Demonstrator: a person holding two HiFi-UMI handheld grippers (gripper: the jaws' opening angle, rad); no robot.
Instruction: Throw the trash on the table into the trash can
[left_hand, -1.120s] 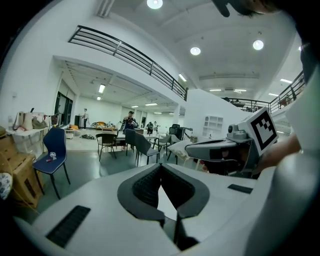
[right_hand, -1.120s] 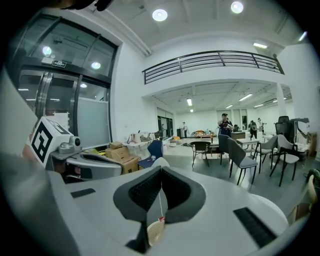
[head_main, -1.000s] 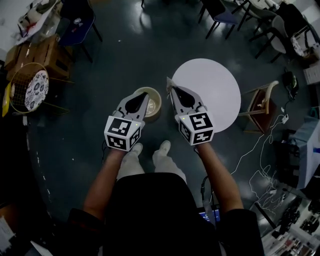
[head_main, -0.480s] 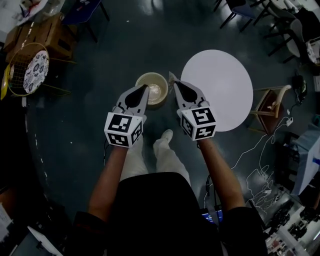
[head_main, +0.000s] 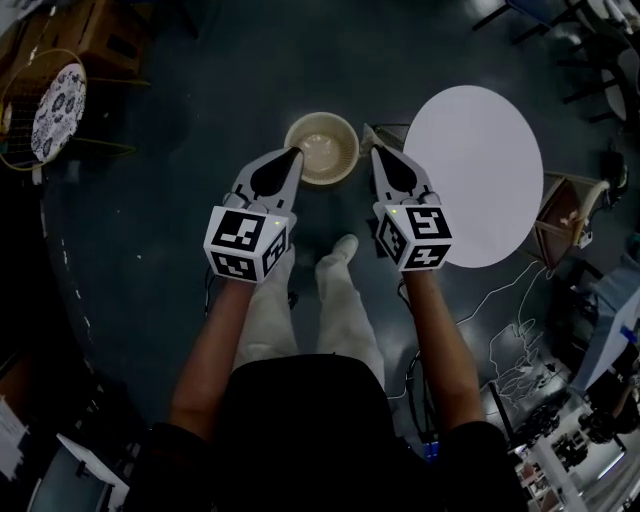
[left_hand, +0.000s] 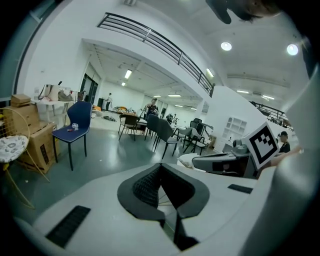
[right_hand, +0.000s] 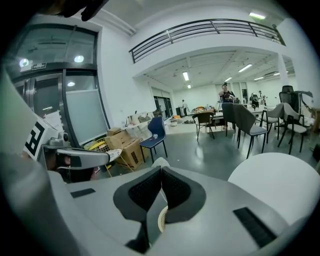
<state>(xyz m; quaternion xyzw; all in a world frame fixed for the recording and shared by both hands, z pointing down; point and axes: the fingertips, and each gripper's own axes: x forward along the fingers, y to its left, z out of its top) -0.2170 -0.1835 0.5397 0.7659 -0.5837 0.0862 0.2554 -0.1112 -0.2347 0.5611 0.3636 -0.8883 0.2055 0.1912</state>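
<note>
Pinching a thin pale scrap of trash between closed jaws, the right gripper hangs at the right-hand edge of the trash can, which stands on the dark floor just ahead of the person's shoes. The right gripper view confirms the hold: the pads meet on a flat sheet whose tip pokes out past them. The left gripper is level with it at the can's left edge, its jaws pressed together with nothing seen between them. Assessment of the item: it looks like paper or wrapper, very light, limp and not fragile. An edge pinch is adequate, but so light a piece may cling to a pad or drift sideways on release, so the tip is best brought over the can's mouth first. The round white table lies immediately right of the right gripper, and its top shows bare from the head view. Surroundings noted: a wire frame with a patterned round cushion and cardboard boxes well apart at upper left, a wooden stool beyond the table, loose cables on the floor at right. Nothing stands between scrap and can; the table's edge is the only close neighbour.
</note>
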